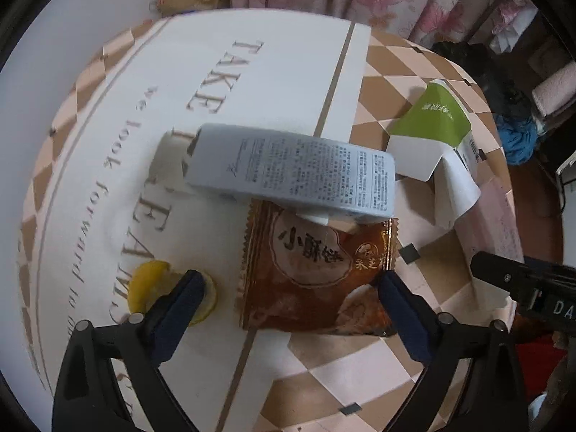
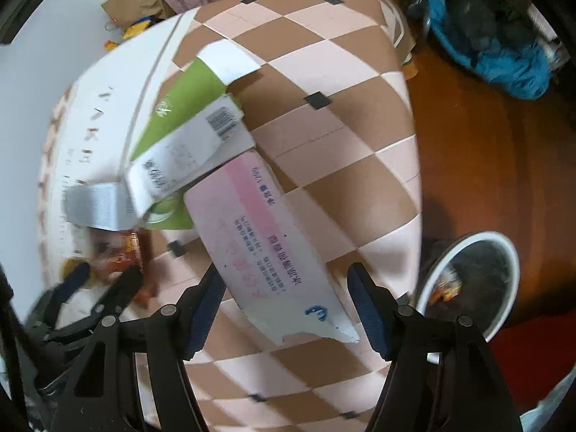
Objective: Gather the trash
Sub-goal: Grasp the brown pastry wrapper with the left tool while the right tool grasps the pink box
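Left gripper (image 1: pixel 291 288): spread wide astride crinkly, glossy brown snack wrapper (image 1: pixel 316 273) on checkered tablecloth (image 1: pixel 396 72), pads not pressing. Right gripper (image 2: pixel 284 302): parted around flat pink-and-white cardboard box (image 2: pixel 266 237), gripping nothing. Beside it on the floor, round white-rimmed trash bin (image 2: pixel 471 280).

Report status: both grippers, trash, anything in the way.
Left gripper open astride brown wrapper. Right gripper open over pink box. Grey box overlaps wrapper's far edge. Bin on floor beside table.
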Action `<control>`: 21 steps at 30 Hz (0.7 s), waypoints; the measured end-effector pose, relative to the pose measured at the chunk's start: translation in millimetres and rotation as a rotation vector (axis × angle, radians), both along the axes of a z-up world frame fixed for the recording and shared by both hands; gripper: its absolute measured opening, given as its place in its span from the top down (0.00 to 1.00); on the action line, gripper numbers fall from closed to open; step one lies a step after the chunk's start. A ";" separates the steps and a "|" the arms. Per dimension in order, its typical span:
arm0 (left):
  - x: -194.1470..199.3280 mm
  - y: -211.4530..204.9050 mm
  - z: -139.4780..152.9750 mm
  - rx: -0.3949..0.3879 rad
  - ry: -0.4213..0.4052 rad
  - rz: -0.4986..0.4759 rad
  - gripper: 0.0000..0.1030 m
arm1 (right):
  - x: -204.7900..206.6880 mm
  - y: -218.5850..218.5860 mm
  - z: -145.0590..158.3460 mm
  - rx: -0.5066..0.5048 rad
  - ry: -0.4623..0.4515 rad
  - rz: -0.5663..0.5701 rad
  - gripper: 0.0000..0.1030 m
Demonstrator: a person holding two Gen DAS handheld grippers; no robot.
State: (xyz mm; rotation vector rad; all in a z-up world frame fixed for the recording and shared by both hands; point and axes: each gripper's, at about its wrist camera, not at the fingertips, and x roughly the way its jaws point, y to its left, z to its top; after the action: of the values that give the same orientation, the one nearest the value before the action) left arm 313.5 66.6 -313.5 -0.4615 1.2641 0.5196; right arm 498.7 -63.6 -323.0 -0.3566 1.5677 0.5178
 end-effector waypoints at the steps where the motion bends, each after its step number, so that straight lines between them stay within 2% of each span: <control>1: -0.4 -0.5 1.7 0.027 -0.001 0.001 0.26 | -0.2 1.0 -0.7 -0.005 -0.017 0.007 0.31; 2: -2.0 -0.5 3.3 0.052 -0.003 0.003 0.36 | -3.8 0.9 -1.1 -0.008 -0.030 0.010 0.31; 3: -3.3 0.2 4.2 0.065 -0.004 0.002 0.42 | -7.2 2.2 -1.4 -0.014 -0.053 0.012 0.31; 5: -6.5 1.3 6.3 0.114 -0.004 -0.001 0.71 | -13.1 9.9 -3.4 -0.019 -0.083 0.017 0.35; 6: -8.1 3.5 5.8 0.125 -0.006 -0.002 0.79 | -16.8 11.6 -2.8 -0.021 -0.109 0.018 0.35; 12: -15.7 8.3 5.9 0.141 -0.022 -0.014 0.88 | -36.4 17.5 -2.6 -0.037 -0.205 0.034 0.39; 21: -25.8 5.8 27.5 0.188 -0.059 -0.036 0.91 | -75.3 7.5 18.6 0.038 -0.217 -0.014 0.43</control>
State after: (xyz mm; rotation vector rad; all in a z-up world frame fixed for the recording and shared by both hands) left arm 287.7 72.4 -286.0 -0.2935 1.1533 0.5839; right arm 423.4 -56.1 -304.4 -0.3606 1.3486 0.4814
